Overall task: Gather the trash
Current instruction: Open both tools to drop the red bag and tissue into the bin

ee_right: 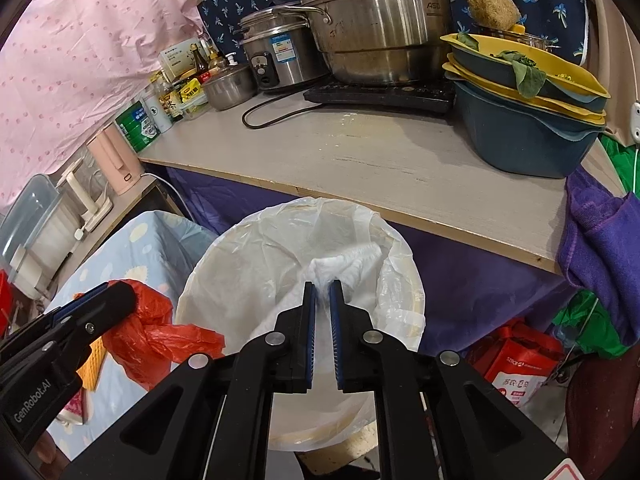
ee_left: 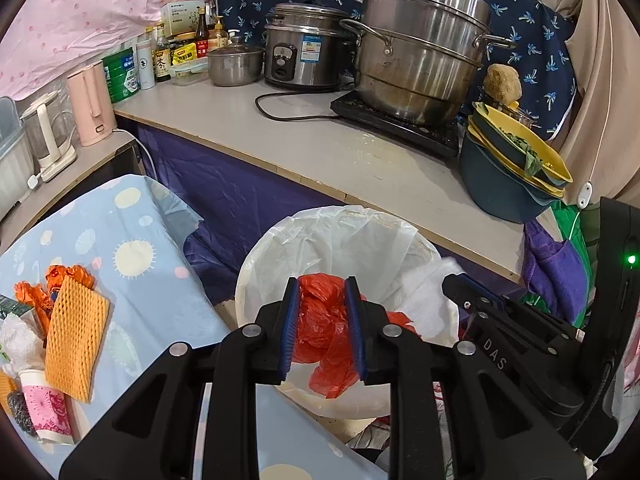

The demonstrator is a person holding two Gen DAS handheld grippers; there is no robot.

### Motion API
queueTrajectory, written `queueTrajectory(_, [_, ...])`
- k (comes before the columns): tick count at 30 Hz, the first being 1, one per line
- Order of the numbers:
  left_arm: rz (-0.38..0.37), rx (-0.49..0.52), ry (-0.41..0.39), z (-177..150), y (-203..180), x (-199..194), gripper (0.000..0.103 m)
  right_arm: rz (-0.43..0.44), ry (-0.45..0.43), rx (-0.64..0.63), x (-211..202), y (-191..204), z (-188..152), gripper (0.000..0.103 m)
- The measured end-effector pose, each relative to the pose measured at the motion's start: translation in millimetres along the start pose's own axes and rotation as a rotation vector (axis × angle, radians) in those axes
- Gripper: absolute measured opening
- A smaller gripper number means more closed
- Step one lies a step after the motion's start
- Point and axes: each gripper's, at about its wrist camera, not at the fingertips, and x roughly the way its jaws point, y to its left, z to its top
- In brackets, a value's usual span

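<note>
My left gripper (ee_left: 322, 286) is shut on a crumpled red plastic bag (ee_left: 325, 322) and holds it over the rim of a white bin lined with a clear bag (ee_left: 280, 248). The bag also shows in the right wrist view (ee_right: 160, 332), left of the bin (ee_right: 224, 264). My right gripper (ee_right: 323, 286) is shut on a white crumpled tissue (ee_right: 348, 264) above the bin's opening. More trash lies on the blue spotted cloth (ee_left: 132, 240): an orange foam net (ee_left: 74, 340), an orange wrapper (ee_left: 60, 280), a pink paper cup (ee_left: 46, 408).
A counter (ee_left: 320, 148) runs behind the bin with steel pots (ee_left: 420, 52), a rice cooker (ee_left: 304, 52), stacked yellow and blue basins (ee_left: 512, 168) and bottles. A purple towel (ee_right: 600, 232) hangs at the right. A red bag (ee_right: 516, 368) lies on the floor.
</note>
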Motion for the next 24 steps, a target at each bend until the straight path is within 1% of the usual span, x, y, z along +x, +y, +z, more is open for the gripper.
queueTrajectory(2, [0.000,-0.003,-0.001,0,0,0,0.024,0.001,-0.006,0.010,-2,-2,1,0.018])
queueTrajectory(4, [0.013,0.000,-0.007,0,-1,-1,0.033,-0.004,-0.018,0.013,-6,-2,2,0.029])
queueTrajectory(5, [0.017,0.003,-0.013,0,-1,-2,0.040,-0.005,-0.024,0.012,-9,-2,2,0.031])
queueTrajectory(6, [0.020,0.004,-0.020,0,-1,-3,0.044,-0.006,-0.030,0.011,-12,-2,2,0.036])
queueTrajectory(7, [0.023,0.007,-0.026,0,-2,-5,0.045,-0.008,-0.037,0.009,-15,-1,2,0.038])
queueTrajectory(8, [0.025,0.009,-0.028,0,-2,-6,0.046,-0.009,-0.041,0.007,-18,0,3,0.039])
queueTrajectory(11, [0.033,0.006,-0.042,-1,0,-13,0.058,-0.011,-0.056,-0.001,-27,4,4,0.041])
queueTrajectory(12, [0.036,0.004,-0.048,-1,1,-15,0.060,-0.011,-0.061,-0.004,-30,4,5,0.042])
queueTrajectory(16, [0.045,-0.009,-0.064,-1,7,-27,0.063,-0.004,-0.083,-0.024,-43,14,5,0.048])
queueTrajectory(19, [0.056,-0.027,-0.070,-2,15,-37,0.064,0.002,-0.096,-0.043,-53,25,4,0.049])
queueTrajectory(22, [0.086,-0.048,-0.082,-5,27,-49,0.067,0.014,-0.105,-0.066,-60,39,2,0.052])
queueTrajectory(24, [0.118,-0.063,-0.094,-8,37,-59,0.073,0.024,-0.109,-0.081,-64,50,0,0.055])
